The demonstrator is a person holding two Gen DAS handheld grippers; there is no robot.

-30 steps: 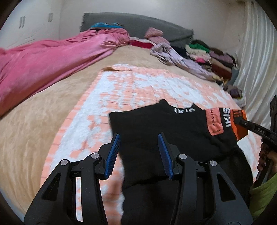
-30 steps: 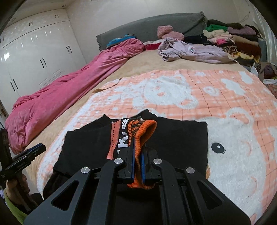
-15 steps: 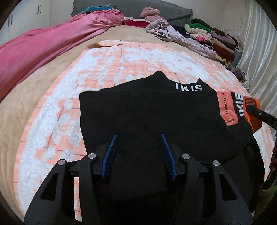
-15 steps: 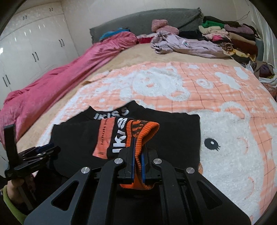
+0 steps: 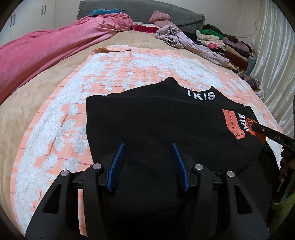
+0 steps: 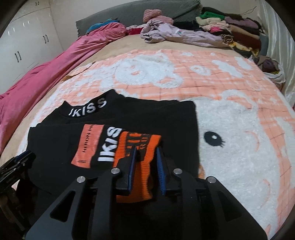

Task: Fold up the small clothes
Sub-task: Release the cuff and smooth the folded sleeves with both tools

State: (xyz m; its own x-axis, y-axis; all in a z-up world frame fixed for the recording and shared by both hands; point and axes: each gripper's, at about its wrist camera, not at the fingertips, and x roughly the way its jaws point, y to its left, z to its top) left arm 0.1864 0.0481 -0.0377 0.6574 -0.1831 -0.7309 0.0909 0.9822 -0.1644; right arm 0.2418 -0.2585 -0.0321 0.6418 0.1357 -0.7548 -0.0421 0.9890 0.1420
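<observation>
A black sweater (image 5: 162,118) with white "IKISS" lettering on the collar lies on the orange and white blanket (image 5: 129,62). One sleeve with an orange ribbed cuff (image 6: 136,147) is folded across its front. My left gripper (image 5: 148,147) is open and empty, low over the sweater's near edge. My right gripper (image 6: 146,150) is open with its jaws either side of the orange cuff, which lies flat on the sweater. The right gripper's tip (image 5: 265,132) shows at the cuff in the left wrist view. The sweater also shows in the right wrist view (image 6: 166,118).
A pink duvet (image 5: 46,49) runs along the left of the bed. A lilac garment (image 6: 177,35) and a stack of folded clothes (image 6: 236,27) lie at the far right by the grey headboard (image 5: 166,11). A white curtain (image 5: 272,46) hangs on the right.
My right gripper has opened and let go of the orange cuff, which now lies on the sweater. The sleeve has moved further across the front. The left gripper stayed open.
</observation>
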